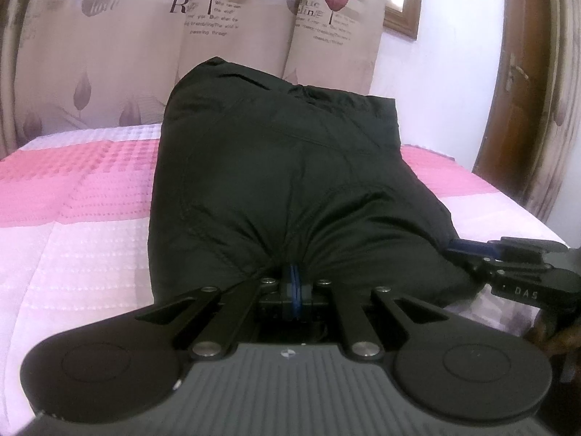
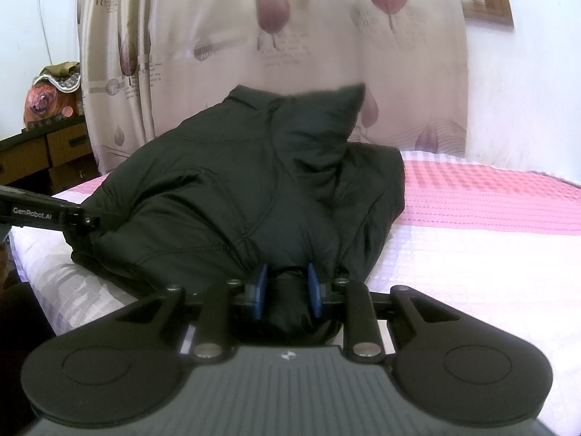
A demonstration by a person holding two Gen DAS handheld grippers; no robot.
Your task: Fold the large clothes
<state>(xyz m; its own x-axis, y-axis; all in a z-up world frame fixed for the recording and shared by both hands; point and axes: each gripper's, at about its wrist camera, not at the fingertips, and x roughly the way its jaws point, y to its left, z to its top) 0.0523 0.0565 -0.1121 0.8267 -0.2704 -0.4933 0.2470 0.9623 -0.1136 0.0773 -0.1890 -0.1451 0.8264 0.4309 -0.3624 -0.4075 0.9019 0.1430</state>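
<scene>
Jacket [image 1: 290, 167], black and puffy, lies heaped on the bed [image 1: 72, 218]. Your left gripper [image 1: 295, 283] pinches its near hem tightly; your right gripper [image 2: 287, 290] clamps a thick bunch. Uneven lifting risks slick fabric slipping free, collapsing the fold.

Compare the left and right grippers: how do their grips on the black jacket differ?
The left gripper has its blue pads nearly touching, pinching thin fabric. The right gripper has its pads spread around a thick bunch. Both grip the near edge of the black jacket on the pink bedspread.
</scene>
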